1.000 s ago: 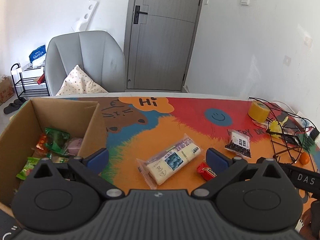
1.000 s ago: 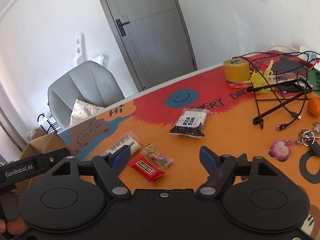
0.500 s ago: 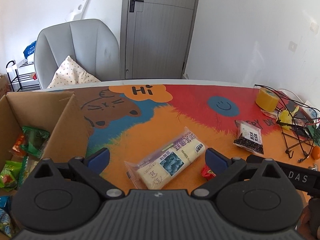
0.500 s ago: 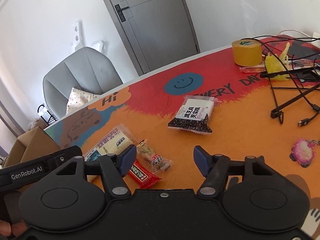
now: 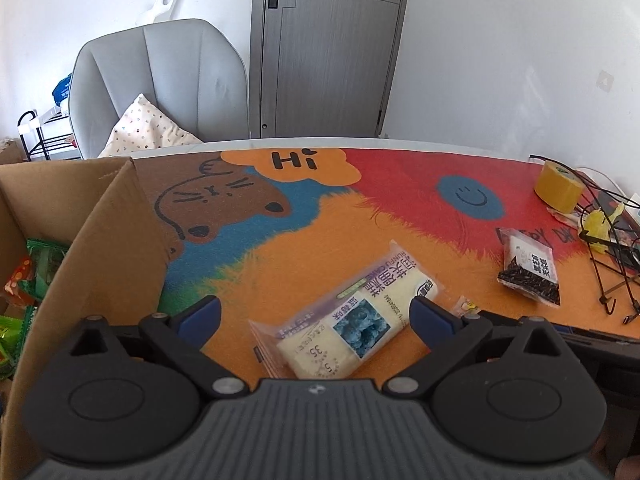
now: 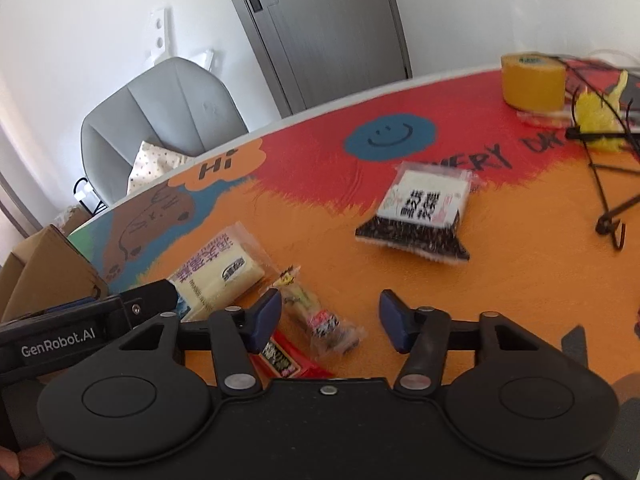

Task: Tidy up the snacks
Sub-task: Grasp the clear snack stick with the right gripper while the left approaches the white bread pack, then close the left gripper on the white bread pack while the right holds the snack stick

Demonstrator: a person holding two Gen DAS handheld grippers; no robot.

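Note:
A long white-and-purple cake packet (image 5: 348,320) lies on the colourful mat, right between the wide-apart fingers of my left gripper (image 5: 316,316), which is open and not touching it. In the right wrist view the same cake packet (image 6: 218,270) lies to the left. My right gripper (image 6: 330,316) hangs low over a small clear snack packet (image 6: 320,316). Its jaws are closing with the packet between them, and the pads are not pressing on it. A red snack bar (image 6: 280,358) lies partly under the left finger. A black seed packet (image 6: 420,216) sits farther out.
An open cardboard box (image 5: 108,240) with green and orange snack bags stands at the left. A yellow tape roll (image 5: 560,188), a black wire rack (image 5: 608,264) and cables crowd the right side. A grey chair (image 5: 160,80) stands behind the table.
Both grippers have come forward and down towards the snacks. The right jaws have narrowed around the small clear packet. The box has slid towards the left edge of the left view.

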